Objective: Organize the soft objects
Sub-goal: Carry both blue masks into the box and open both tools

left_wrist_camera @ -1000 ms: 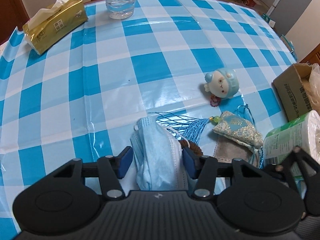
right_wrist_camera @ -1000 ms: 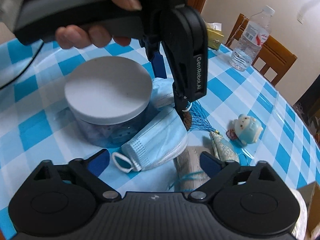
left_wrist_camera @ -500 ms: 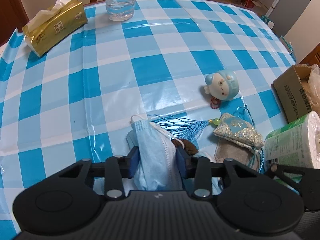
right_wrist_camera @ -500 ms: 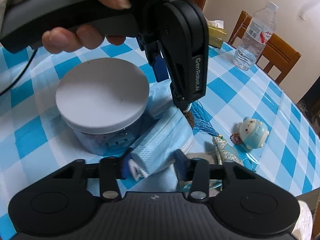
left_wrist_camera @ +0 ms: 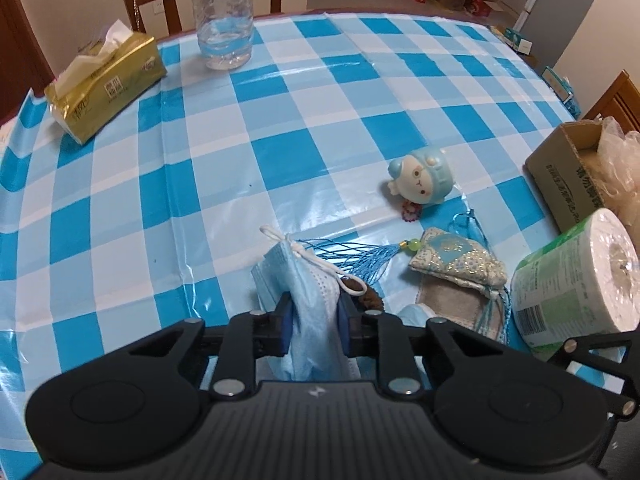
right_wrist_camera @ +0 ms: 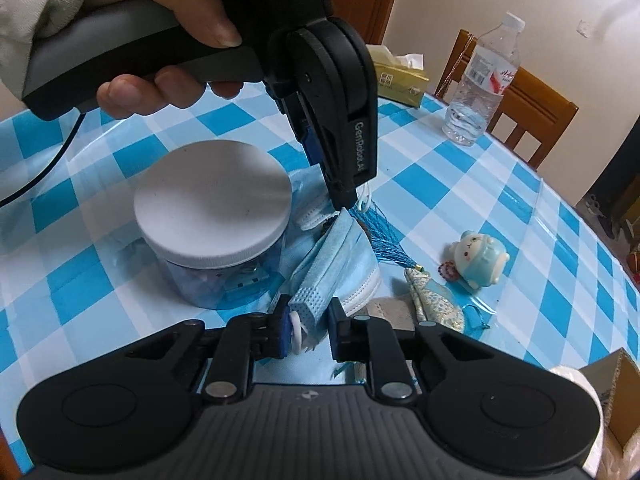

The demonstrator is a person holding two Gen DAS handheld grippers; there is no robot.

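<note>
In the left wrist view, the face mask (left_wrist_camera: 310,280) lies on the table (left_wrist_camera: 168,184) at centre, with the tissue pack (left_wrist_camera: 106,84) at 10 o'clock and the water bottle (left_wrist_camera: 224,16) at 12. The toy figure (left_wrist_camera: 422,178) sits at 2 o'clock, the sachet (left_wrist_camera: 456,258) at 3, and the paper roll (left_wrist_camera: 576,276) and cardboard box (left_wrist_camera: 568,176) lie beyond it. In the right wrist view, the lidded jar (right_wrist_camera: 212,220) stands just beside the mask at 9 o'clock.
</note>
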